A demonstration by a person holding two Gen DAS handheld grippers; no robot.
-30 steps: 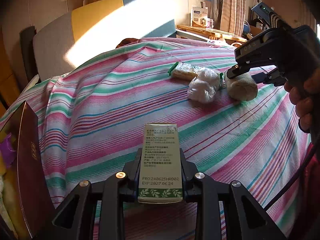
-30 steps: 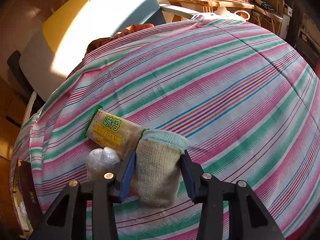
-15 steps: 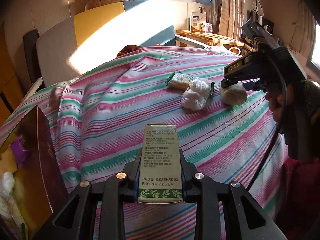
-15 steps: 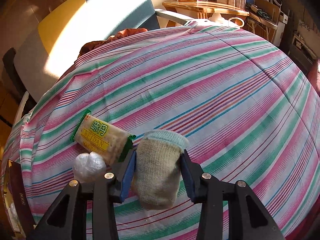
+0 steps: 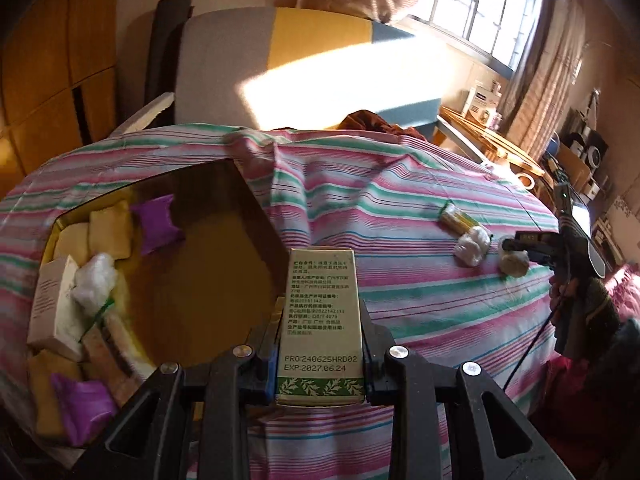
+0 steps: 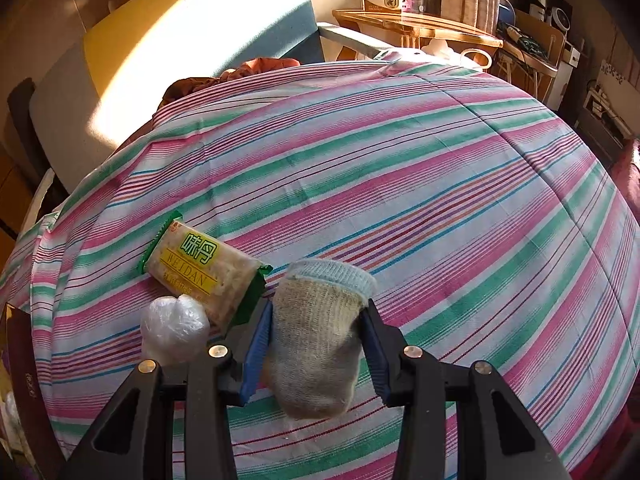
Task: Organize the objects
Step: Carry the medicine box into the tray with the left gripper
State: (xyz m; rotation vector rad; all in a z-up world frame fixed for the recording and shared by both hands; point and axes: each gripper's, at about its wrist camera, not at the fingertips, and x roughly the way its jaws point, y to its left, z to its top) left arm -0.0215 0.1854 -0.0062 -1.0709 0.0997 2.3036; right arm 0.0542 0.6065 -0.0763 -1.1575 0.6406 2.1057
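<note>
Now my left gripper [image 5: 320, 372], clamped on the carton [image 5: 321, 320], has swung until the open box [image 5: 256, 216] lies just left of my jaws: drop-off next. Right gripper [image 6: 316, 344] stays clamped on the sock [image 6: 316, 340].

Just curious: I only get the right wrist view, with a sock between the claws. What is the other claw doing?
Observer: The left gripper is shut on a tall green-and-white carton.
Operator: What lies in front of it?
Observer: An open brown box resting on the striped cloth, just left of the carton.
Operator: Is anything in that box?
Observer: Yes. Purple packets, yellowish packets and a white bundle are crowded at its left end.
</note>
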